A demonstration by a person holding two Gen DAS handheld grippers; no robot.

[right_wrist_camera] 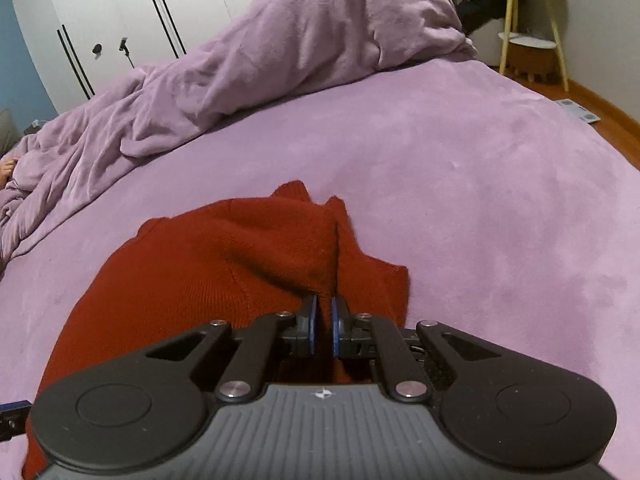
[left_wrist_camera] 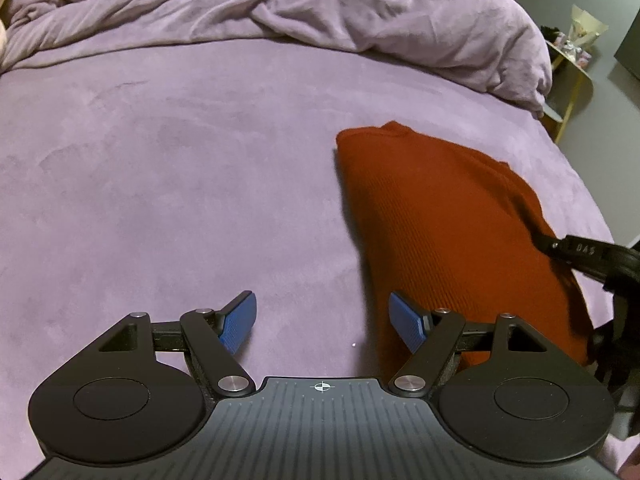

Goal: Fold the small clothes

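A dark red knit garment (left_wrist_camera: 448,216) lies partly folded on the purple bed sheet (left_wrist_camera: 180,168). My left gripper (left_wrist_camera: 322,320) is open and empty, low over the sheet, with its right pad at the garment's left edge. In the right wrist view the same garment (right_wrist_camera: 208,264) spreads in front of me. My right gripper (right_wrist_camera: 323,312) is shut on a raised fold of the red garment and pinches it between its blue pads. The right gripper's finger also shows in the left wrist view (left_wrist_camera: 568,248), on the garment's right side.
A bunched purple duvet (left_wrist_camera: 280,12) lies across the far side of the bed, also in the right wrist view (right_wrist_camera: 248,64). A small yellow-legged side table (right_wrist_camera: 532,12) stands past the bed's right edge. White wardrobe doors (right_wrist_camera: 120,12) are behind.
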